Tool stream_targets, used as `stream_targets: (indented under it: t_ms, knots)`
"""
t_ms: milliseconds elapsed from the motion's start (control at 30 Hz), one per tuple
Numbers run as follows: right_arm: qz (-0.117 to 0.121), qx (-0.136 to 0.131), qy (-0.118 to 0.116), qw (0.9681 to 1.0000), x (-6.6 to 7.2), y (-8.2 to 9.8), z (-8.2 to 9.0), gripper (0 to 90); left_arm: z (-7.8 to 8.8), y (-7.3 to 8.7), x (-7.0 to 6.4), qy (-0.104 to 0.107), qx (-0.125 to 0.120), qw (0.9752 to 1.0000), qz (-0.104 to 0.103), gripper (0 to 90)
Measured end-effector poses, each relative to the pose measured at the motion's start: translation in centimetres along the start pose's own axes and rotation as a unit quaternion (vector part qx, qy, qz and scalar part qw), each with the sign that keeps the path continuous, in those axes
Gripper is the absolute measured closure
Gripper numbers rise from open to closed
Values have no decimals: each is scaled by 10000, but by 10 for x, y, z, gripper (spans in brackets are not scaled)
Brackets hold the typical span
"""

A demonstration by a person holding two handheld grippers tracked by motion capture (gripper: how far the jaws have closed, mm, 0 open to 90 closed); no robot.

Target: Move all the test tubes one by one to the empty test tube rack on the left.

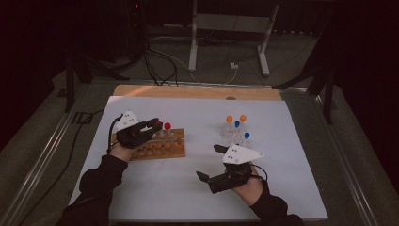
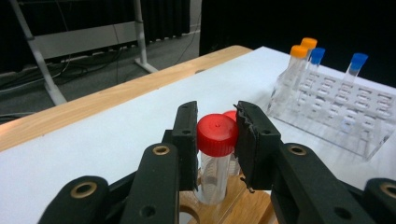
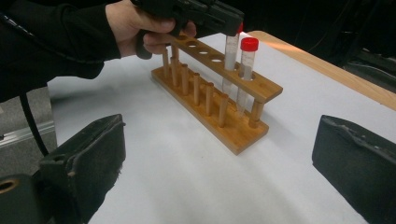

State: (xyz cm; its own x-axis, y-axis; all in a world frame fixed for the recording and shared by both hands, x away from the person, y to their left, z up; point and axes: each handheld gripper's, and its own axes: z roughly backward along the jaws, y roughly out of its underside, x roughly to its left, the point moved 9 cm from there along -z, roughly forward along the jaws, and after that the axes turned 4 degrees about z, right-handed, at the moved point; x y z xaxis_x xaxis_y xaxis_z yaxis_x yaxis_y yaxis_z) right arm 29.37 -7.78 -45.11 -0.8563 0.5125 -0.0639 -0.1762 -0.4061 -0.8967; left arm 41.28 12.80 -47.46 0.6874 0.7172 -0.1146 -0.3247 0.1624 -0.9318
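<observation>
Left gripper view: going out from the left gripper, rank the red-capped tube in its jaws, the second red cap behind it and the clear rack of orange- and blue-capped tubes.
1. Red-capped tube, clamped between the jaws.
2. Second red cap, just behind.
3. Clear rack, far right.

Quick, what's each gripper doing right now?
Left gripper: shut on the red-capped tube in the wooden rack.
Right gripper: open, holding nothing.

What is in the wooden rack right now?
Two red-capped tubes stand in end holes of the wooden rack; the left hand-held gripper clamps one, covering that one's cap in the right gripper view. The other stands free.
</observation>
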Motion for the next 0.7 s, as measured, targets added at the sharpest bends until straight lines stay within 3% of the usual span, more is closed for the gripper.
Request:
stream_targets:
  t_ms: [300,700]
  knots:
    - [8,3,-13,10000,1,0,0,24,-5,9,0,-44,154,9999,-57,717]
    - [17,-37,-41,10000,-1,-1,2,25,-5,10,4,-60,84,9999,36,713]
